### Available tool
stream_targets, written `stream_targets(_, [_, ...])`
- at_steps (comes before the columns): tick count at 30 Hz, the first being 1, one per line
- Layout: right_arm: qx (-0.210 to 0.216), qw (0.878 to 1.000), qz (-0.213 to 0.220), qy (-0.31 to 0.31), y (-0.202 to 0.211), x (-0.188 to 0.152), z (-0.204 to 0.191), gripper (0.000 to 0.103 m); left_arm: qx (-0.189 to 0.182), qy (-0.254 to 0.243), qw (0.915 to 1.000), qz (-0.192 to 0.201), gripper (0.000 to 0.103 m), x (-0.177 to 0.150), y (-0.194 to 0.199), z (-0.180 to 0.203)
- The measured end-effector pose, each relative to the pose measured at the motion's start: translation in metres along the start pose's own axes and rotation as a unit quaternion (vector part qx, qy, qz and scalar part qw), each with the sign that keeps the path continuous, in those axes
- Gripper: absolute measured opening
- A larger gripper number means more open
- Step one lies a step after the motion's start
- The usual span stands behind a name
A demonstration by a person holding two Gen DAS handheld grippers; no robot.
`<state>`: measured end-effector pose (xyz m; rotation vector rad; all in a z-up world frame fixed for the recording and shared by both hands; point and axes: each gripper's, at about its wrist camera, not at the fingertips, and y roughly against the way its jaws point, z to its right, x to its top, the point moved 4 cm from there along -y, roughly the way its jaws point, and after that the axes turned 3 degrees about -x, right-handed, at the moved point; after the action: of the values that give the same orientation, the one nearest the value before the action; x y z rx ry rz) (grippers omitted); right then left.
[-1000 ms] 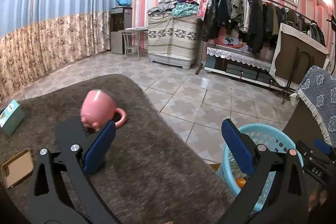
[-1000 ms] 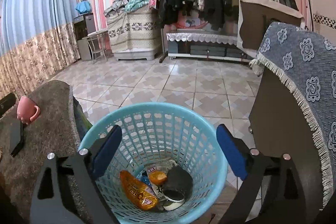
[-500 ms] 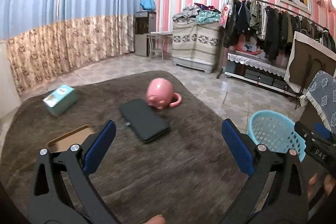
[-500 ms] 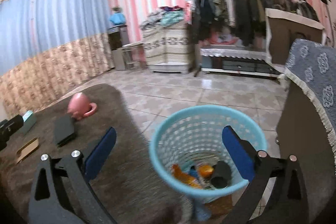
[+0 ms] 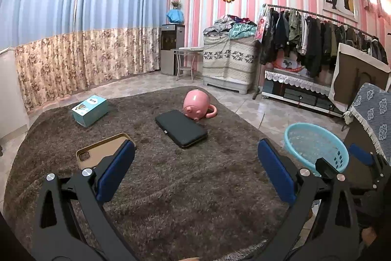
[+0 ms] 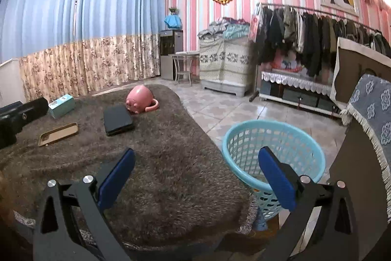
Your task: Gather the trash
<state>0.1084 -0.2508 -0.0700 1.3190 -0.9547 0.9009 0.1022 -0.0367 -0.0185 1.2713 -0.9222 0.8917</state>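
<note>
- My left gripper (image 5: 195, 170) is spread wide with nothing between its blue pads; my right gripper (image 6: 196, 175) is the same, wide apart and empty.
- The light blue plastic mesh basket (image 6: 273, 155) for the trash stands on the tiled floor just beside the edge of the brown shaggy table cover (image 5: 183, 187). What is inside it I cannot see from here.
- On the cover I count four things: one pink pig-shaped mug (image 5: 196, 107) lying on its side, one flat black case (image 5: 180, 127) touching it, one tan phone case (image 5: 102, 151), one teal cardboard box (image 5: 90, 110).
- I see no wrapper or scrap among them, so I judge the collecting is nearly finished or finished.
</note>
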Motion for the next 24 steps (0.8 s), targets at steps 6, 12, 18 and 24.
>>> stream_targets(6, [0.008, 1.0, 0.016, -0.012, 0.007, 0.002, 0.006, 0.099, 0.007, -0.001, 0.9999, 0.007, 0.097, -0.007, 0.002, -0.003])
stream_targets(12, [0.005, 1.0, 0.017, -0.011, 0.006, 0.003, 0.003, 0.099, 0.003, -0.007, 0.9999, 0.007, 0.098, -0.014, 0.0, -0.001])
stream_targets(18, [0.008, 1.0, 0.018, -0.006, 0.005, 0.002, 0.0, 0.099, 0.002, -0.007, 1.0, 0.003, 0.098, -0.021, -0.006, -0.001])
stream_targets(24, [0.009, 1.0, 0.022, -0.005, 0.007, 0.002, -0.001, 0.099, 0.003, -0.005, 1.0, 0.003, 0.098, -0.026, -0.007, 0.0])
